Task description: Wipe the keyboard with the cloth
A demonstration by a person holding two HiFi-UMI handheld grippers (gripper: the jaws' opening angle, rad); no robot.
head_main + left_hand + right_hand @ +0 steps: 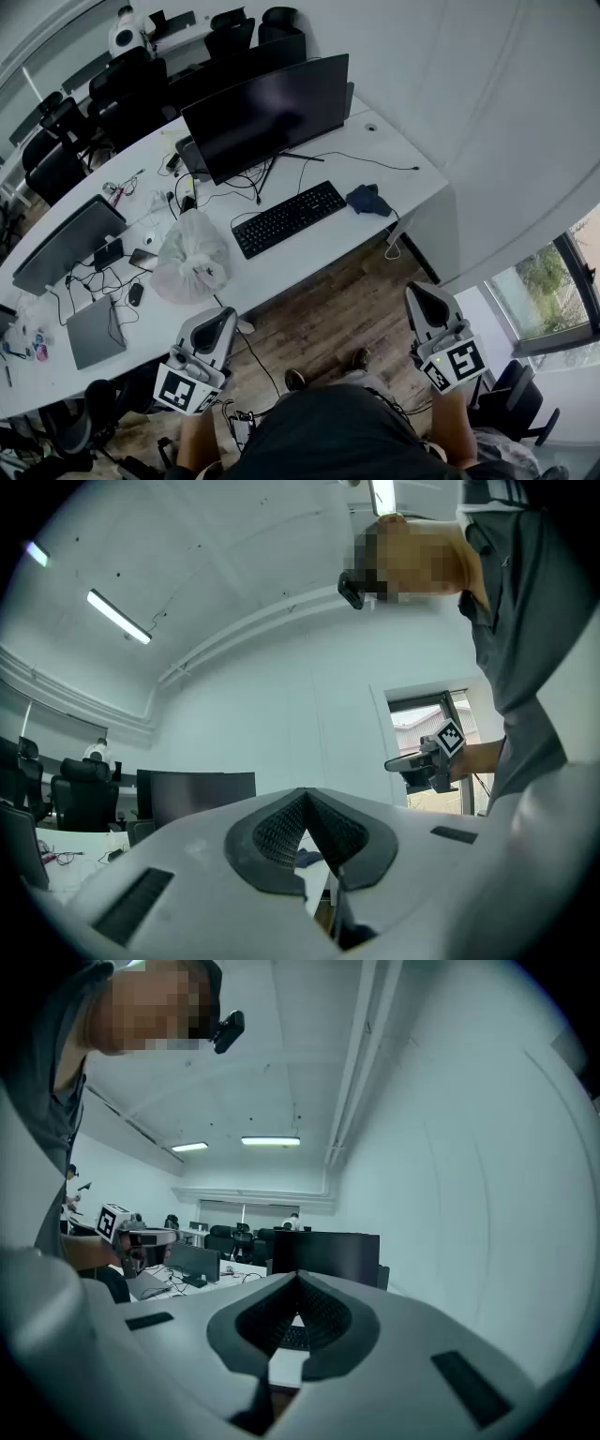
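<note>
Closest in, the person's dark shirt [347, 431] fills the bottom of the head view. The left gripper [223, 317] and the right gripper [418, 292] are held out to either side of it, both well short of the desk. In each gripper view the two jaws are clenched tip to tip with nothing between them.

Below the grippers lies a wooden floor [323, 323], with the person's shoes showing on it. Past it, a long white desk [384, 150] runs across the view. At its near left sit a closed grey laptop [94, 333], a mouse [136, 293] and a tied clear plastic bag [190, 255]. A small screen [66, 246] stands behind them amid loose cables.

Further right, the black keyboard [289, 218] lies flat in front of a wide dark monitor [267, 117]. The dark blue cloth [370, 200] lies crumpled on the desk just beside the keyboard's right end. Neither gripper touches it.

Beyond the desk stand more white desks and rows of black office chairs [131, 89]. A plain white wall [487, 103] closes the right side, and a window [553, 281] lies low to the right.
</note>
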